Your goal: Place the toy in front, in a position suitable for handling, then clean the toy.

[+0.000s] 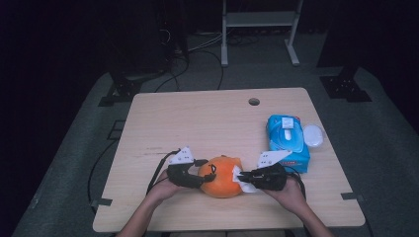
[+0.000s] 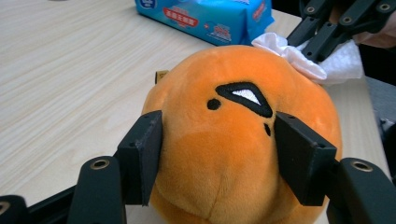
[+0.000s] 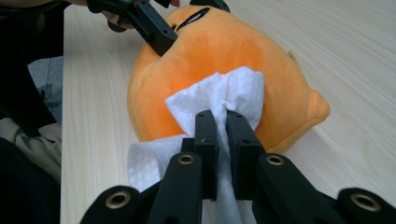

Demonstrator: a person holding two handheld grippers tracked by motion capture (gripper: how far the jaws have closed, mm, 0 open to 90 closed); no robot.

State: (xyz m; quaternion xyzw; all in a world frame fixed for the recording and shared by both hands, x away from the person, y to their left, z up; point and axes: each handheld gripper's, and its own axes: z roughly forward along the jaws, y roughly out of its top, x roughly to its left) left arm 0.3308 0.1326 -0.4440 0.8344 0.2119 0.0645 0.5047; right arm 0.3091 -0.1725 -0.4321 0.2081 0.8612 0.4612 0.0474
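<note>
Beyond the right gripper (image 3: 220,122) pinching a wipe (image 3: 233,93), left gripper (image 3: 182,23) clamps plush (image 3: 233,51)

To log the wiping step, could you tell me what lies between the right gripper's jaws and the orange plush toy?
A white wet wipe, pinched by the right gripper, lies against the orange plush toy, seen in the right gripper view.

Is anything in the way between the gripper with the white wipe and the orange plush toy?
Nothing visible is. The right gripper is shut on the white wipe, and the wipe already lies against the side of the orange plush toy. The left gripper holds the toy from the other side, clear of the wipe.
</note>
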